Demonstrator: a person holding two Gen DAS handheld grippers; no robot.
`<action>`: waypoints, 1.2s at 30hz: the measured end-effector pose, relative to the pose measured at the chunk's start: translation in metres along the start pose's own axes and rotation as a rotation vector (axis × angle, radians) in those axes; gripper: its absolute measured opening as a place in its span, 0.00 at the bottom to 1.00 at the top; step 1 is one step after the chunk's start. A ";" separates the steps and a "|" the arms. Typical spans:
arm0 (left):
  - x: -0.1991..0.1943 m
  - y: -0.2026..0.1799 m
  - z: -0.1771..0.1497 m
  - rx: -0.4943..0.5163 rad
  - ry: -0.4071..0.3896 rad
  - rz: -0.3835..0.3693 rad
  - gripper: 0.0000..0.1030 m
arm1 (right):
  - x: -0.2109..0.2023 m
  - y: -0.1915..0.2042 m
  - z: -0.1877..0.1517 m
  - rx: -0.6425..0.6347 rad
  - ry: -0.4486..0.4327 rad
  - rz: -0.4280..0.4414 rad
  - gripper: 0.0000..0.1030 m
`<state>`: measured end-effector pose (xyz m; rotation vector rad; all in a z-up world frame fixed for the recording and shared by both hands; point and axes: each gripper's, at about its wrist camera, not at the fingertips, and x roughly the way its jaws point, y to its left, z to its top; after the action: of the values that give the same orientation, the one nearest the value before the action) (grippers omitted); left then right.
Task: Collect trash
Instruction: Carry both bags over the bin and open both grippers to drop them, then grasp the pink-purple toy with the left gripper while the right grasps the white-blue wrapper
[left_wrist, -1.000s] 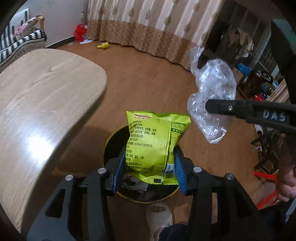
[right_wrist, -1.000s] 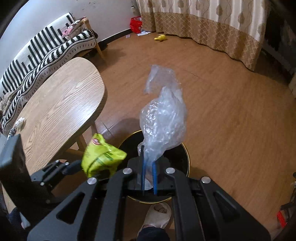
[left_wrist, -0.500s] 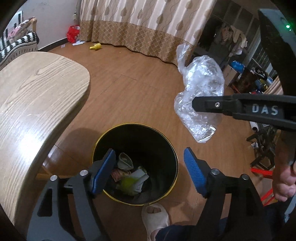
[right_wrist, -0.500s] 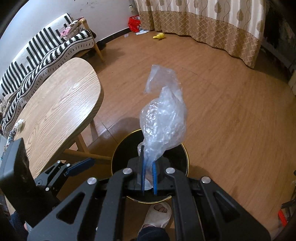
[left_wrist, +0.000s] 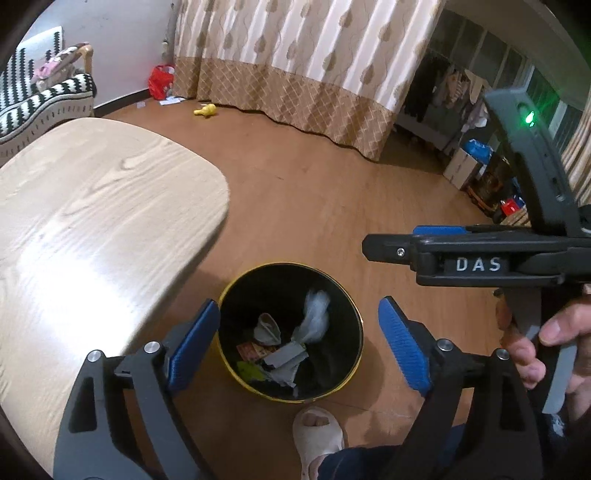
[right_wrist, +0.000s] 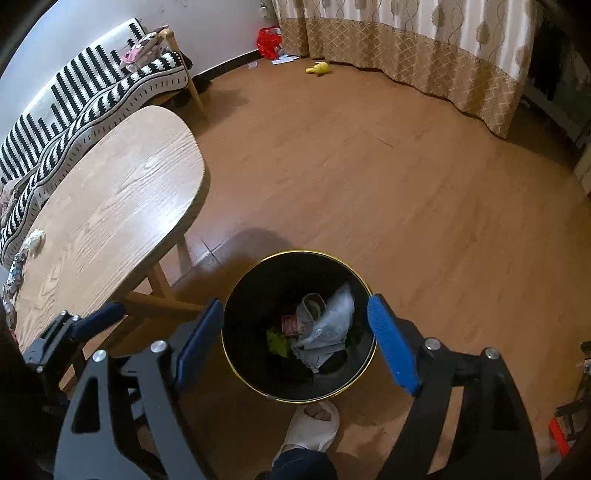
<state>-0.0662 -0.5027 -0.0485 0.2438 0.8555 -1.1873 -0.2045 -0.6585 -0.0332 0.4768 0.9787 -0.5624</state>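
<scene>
The left gripper (left_wrist: 299, 339) pointed steeply downward, its blue pads (left_wrist: 194, 345) spread wide with nothing between them; its jaws had just been opening. The right gripper (right_wrist: 295, 343) also angled down, its jaws having just sprung apart, empty. A hand (left_wrist: 546, 350) at the right wrapped around the right gripper's handle. A slippered foot (right_wrist: 314, 424) stood near, below both grippers.

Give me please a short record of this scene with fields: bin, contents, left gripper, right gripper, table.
bin: round black bin with yellow rim, on the wooden floor
contents: clear plastic bag, green snack packet, paper scraps
left gripper: open, empty, jaws just opened
right gripper: open, empty, jaws just opened
table: oval wooden table, scraps at its far left edge
</scene>
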 end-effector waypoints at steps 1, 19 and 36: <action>-0.004 0.004 0.002 -0.002 -0.005 0.008 0.86 | -0.001 0.004 0.001 -0.003 -0.007 -0.003 0.76; -0.233 0.183 -0.066 -0.263 -0.203 0.519 0.94 | -0.051 0.253 0.021 -0.282 -0.236 0.248 0.93; -0.370 0.322 -0.198 -0.640 -0.175 0.816 0.94 | -0.021 0.493 -0.046 -0.594 -0.258 0.408 0.93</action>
<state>0.0871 0.0012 -0.0073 -0.0466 0.8179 -0.1455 0.0714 -0.2503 0.0239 0.0584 0.7258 0.0475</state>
